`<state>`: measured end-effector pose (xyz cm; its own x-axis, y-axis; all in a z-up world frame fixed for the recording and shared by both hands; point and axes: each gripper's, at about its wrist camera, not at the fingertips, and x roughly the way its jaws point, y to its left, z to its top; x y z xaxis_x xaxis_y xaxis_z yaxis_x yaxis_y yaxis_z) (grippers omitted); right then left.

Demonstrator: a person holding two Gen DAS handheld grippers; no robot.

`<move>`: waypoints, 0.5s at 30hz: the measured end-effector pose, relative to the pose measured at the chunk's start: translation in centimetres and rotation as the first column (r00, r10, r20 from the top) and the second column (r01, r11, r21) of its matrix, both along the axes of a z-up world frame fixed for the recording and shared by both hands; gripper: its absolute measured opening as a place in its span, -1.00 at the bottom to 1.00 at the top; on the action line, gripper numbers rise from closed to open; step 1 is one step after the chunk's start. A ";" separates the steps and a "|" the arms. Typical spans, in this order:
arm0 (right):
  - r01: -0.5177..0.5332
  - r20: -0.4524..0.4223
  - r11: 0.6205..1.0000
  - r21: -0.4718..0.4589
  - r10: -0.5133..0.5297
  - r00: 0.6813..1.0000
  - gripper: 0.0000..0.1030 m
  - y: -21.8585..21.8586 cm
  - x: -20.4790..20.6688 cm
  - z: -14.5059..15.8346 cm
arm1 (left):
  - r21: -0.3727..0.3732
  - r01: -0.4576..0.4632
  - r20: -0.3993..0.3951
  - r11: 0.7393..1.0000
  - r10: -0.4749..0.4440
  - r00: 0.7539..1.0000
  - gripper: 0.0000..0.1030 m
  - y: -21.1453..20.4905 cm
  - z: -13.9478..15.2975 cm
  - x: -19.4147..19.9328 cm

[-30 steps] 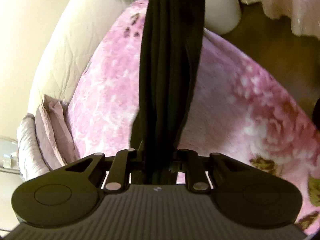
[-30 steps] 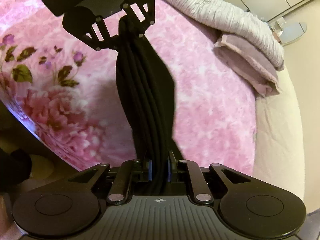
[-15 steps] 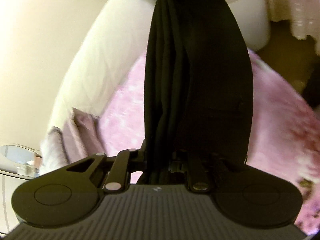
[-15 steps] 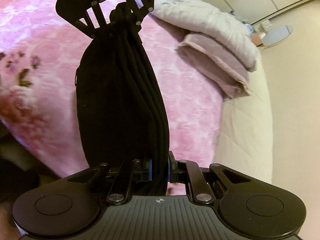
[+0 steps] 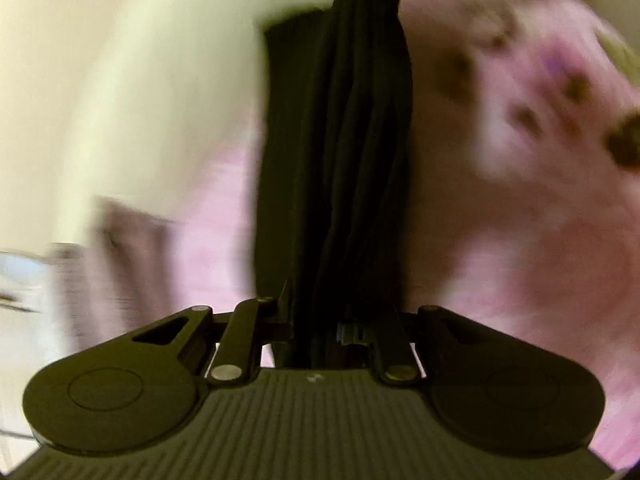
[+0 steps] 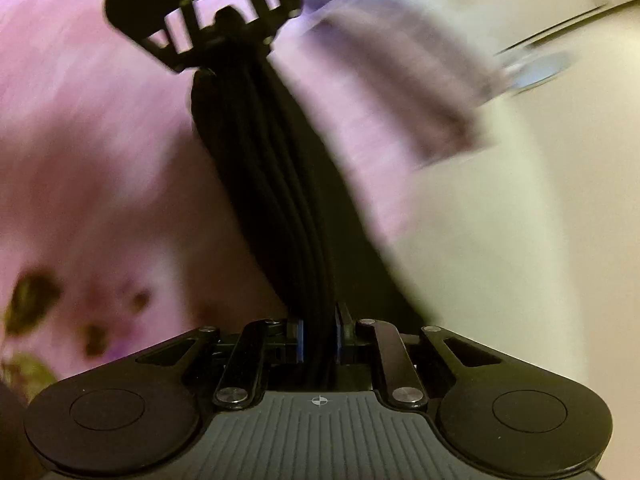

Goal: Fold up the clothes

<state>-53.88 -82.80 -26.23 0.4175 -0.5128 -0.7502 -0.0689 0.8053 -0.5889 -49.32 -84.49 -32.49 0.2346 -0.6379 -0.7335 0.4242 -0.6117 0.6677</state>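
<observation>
A black garment [image 5: 344,184] is bunched into long pleats and stretched between my two grippers above the bed. My left gripper [image 5: 316,328] is shut on one end of it. My right gripper [image 6: 319,340] is shut on the other end of the black garment [image 6: 276,208]. The left gripper [image 6: 224,28] shows at the top of the right wrist view, clamped on the far end. A flap of the garment hangs beside the pleated band. Both views are blurred by motion.
A pink floral blanket [image 5: 520,220] covers the bed below the garment; it also shows in the right wrist view [image 6: 100,184]. A mauve pillow [image 6: 404,92] and cream bed edge [image 6: 500,240] lie to the right. A cream wall [image 5: 100,80] is at the left.
Both grippers have swung quickly with the garment still held between them, so the background now blurs. The hanging flap has shifted to the other side of the pleated band.
</observation>
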 end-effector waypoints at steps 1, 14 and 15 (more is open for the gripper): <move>-0.002 -0.034 0.999 0.050 0.004 0.999 -0.76 -0.4 -0.4 -2.4 | 0.027 -0.006 0.003 1.000 0.006 1.000 -0.71 0.2 -1.6 -0.4; 0.076 0.044 0.982 0.172 -0.085 0.995 -0.76 1.7 -1.4 -3.8 | -0.029 -0.084 -0.035 0.996 0.083 0.996 -0.78 4.0 -2.4 1.1; 0.082 0.047 0.982 0.170 -0.091 0.995 -0.76 1.8 -1.3 -3.7 | -0.032 -0.087 -0.040 0.996 0.086 0.996 -0.78 4.2 -2.2 1.1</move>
<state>-55.21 -80.98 -29.91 0.4193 -0.4181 -0.8058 0.0338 0.8942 -0.4464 -48.23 -80.27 -34.68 0.2620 -0.6409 -0.7215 0.5004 -0.5491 0.6694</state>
